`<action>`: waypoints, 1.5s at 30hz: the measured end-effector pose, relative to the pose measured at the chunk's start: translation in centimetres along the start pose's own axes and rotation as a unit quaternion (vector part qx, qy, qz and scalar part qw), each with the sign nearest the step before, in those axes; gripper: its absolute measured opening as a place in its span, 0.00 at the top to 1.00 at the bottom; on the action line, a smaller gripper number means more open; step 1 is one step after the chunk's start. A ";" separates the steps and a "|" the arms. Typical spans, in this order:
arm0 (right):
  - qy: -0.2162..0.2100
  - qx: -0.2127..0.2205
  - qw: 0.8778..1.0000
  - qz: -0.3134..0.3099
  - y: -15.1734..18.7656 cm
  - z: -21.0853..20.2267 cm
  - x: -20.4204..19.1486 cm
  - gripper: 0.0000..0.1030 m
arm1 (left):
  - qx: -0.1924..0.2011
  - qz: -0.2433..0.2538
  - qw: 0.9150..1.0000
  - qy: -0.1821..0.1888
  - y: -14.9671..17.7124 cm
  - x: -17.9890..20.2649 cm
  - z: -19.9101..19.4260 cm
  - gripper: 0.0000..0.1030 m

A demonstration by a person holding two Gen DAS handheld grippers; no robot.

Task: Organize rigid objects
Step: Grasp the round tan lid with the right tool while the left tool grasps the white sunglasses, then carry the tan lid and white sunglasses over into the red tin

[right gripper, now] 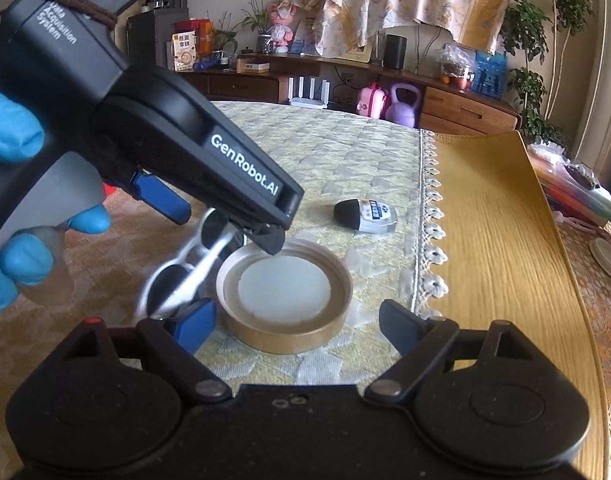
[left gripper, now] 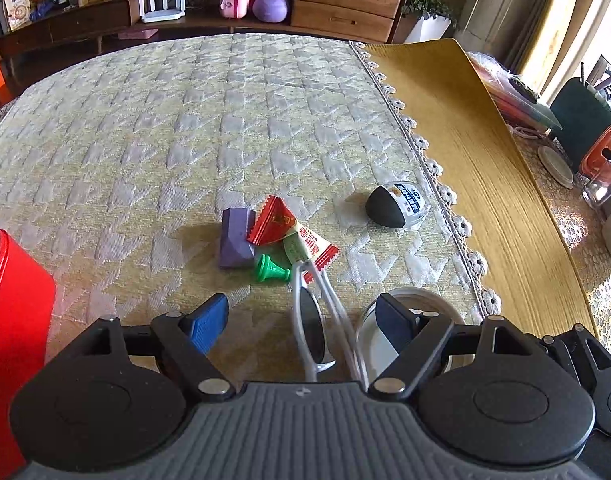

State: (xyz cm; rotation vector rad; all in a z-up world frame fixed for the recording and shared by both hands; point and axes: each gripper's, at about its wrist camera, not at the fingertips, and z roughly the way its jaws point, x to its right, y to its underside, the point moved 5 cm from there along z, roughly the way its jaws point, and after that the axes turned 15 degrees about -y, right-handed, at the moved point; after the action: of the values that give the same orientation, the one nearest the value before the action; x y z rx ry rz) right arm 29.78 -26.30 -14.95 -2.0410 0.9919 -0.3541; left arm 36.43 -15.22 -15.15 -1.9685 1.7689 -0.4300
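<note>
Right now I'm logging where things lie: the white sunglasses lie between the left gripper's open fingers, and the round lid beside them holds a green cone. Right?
Not quite. The round lid is empty, as the right wrist view shows. The green cone lies on the cloth by the purple block. The sunglasses do lie between the left gripper's open fingers.

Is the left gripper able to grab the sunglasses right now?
Probably yes. The left gripper is open, and the sunglasses lie on the tablecloth right between its fingers, with nothing on top of them. The round lid sits close beside them, so a finger may bump it.
</note>
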 end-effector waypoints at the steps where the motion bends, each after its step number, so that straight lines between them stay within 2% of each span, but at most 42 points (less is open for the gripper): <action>1: -0.001 0.001 1.000 -0.003 -0.1 0.2 -0.1 0.16 | 0.002 -0.001 1.000 0.005 0.1 0.0 0.0 0.29; 2: -0.003 0.002 1.000 -0.006 -0.2 0.3 -0.2 0.16 | 0.004 -0.002 1.000 0.014 0.1 0.1 -0.2 0.34; 4: -0.003 0.002 1.000 -0.014 -0.4 0.7 -0.5 0.17 | 0.006 0.002 1.000 0.027 0.2 0.3 -0.4 0.50; 7: -0.005 -0.001 1.000 -0.017 -0.7 1.4 -0.7 0.22 | 0.010 0.007 0.999 0.035 0.3 0.5 -0.9 0.61; 10: 0.002 -0.001 1.000 -0.012 -0.8 1.6 -0.6 0.26 | 0.014 0.007 0.999 0.038 0.5 0.4 -1.2 0.64; 18: 0.001 0.001 1.000 0.000 0.1 0.5 -0.8 0.26 | 0.025 0.014 0.997 0.066 1.4 -0.3 -2.7 0.75; 26: 0.012 -0.005 1.000 0.024 0.9 -1.2 -0.5 0.26 | 0.024 0.027 0.997 0.074 2.8 -1.1 -3.6 0.75; 32: 0.006 0.004 0.999 0.043 1.7 -2.5 -0.8 0.26 | 0.006 0.041 0.996 0.077 4.6 -1.7 -3.3 0.75; 39: 0.008 0.005 0.999 0.053 2.3 -2.6 -0.7 0.26 | 0.020 0.067 0.995 0.067 5.6 -1.5 -3.6 0.75; 40: 0.008 0.006 0.999 0.054 2.3 -2.7 -0.6 0.26 | 0.023 0.073 0.995 0.062 5.7 -1.4 -3.7 0.85; 43: 0.010 0.007 0.998 0.054 2.5 -2.8 -0.7 0.26 | 0.043 0.085 0.994 0.049 5.7 -1.2 -4.1 0.93; 45: 0.012 0.007 0.998 0.056 2.6 -2.8 -0.7 0.26 | 0.049 0.087 0.994 0.042 5.7 -1.2 -4.3 0.94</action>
State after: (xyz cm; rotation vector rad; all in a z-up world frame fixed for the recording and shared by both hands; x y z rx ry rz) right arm 26.43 -28.26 -15.12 -1.9634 1.1098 -0.3261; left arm 29.19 -14.97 -14.40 -1.7361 1.9136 -0.5368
